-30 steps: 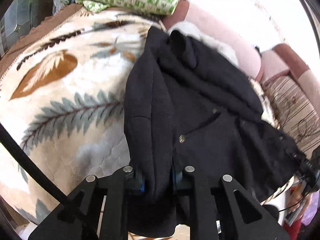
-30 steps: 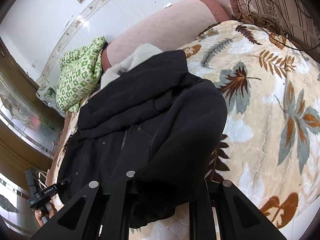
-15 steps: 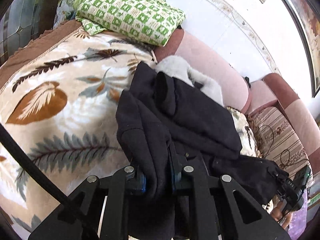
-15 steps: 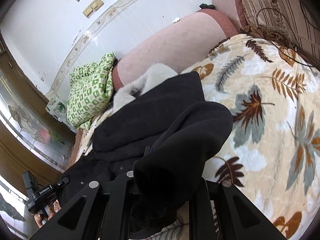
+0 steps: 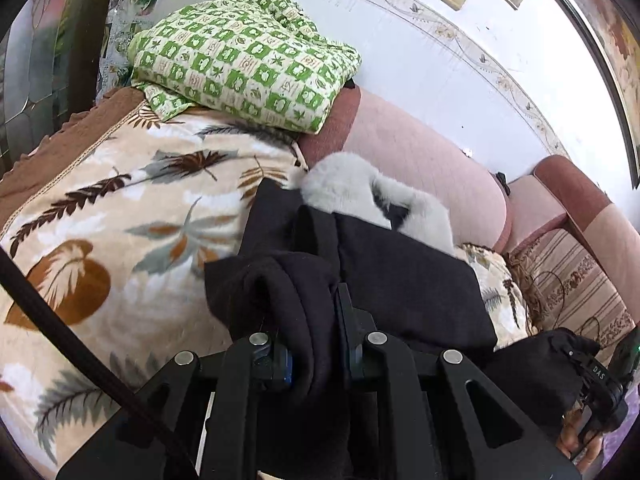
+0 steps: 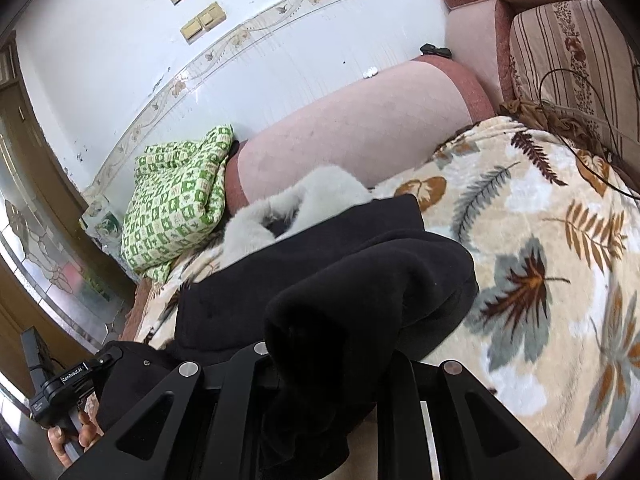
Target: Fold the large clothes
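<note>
1. the left gripper (image 5: 316, 344) has its jaws nearly together, pinching a thick bunched fold of the black coat (image 5: 400, 276); cloth fills the gap between them and hangs below.
2. the right gripper (image 6: 328, 364) likewise has its jaws drawn close, clamped on another bunch of the black coat (image 6: 360, 280), whose rolled edge bulges up over them.
3. the coat lies on the leaf-patterned blanket (image 5: 120, 208) covering the sofa, its grey fur collar (image 5: 348, 184) against the pink backrest (image 5: 420, 160).
4. a green checked quilt (image 5: 240, 52) sits folded at the blanket's far edge, near the corner, apart from the coat.
</note>
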### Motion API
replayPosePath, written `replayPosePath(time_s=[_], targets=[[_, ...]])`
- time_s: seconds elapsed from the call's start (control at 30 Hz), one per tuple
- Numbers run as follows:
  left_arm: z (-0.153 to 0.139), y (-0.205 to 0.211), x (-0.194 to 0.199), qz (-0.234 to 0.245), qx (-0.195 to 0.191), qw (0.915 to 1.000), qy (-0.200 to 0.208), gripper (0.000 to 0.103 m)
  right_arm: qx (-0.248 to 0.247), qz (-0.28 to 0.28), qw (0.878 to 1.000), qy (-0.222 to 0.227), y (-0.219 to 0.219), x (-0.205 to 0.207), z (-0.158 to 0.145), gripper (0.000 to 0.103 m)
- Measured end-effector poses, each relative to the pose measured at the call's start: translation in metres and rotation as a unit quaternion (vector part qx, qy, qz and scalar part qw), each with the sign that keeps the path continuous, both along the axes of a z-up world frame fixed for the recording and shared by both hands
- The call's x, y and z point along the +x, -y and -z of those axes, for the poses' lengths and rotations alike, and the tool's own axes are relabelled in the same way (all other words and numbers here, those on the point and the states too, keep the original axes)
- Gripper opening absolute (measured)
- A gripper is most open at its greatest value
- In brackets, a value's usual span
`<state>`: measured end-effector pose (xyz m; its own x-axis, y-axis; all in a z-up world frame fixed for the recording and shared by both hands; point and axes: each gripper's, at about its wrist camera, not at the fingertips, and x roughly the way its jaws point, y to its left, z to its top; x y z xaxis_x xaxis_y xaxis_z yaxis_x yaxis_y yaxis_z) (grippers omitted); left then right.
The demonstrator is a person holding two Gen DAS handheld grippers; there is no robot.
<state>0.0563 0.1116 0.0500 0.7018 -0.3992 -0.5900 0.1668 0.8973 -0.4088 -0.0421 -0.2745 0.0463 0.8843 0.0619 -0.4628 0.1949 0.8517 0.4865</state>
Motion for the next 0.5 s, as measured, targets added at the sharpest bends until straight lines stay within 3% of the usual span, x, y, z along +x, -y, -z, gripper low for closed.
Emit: replayPosePath(time_s=[0.2, 0.5], targets=[[0.002, 0.003, 0.033, -0.009, -0.009, 0.9999, 0.0, 0.015, 0.005, 0.012, 1.0, 0.006, 0.009, 0.026, -0.001, 0.016], [0.008, 0.014, 0.078, -0.013, 0.014, 0.9996, -0.018, 0.015, -0.011, 0.015, 1.0, -0.007, 0.014, 0.07, -0.003, 0.016]])
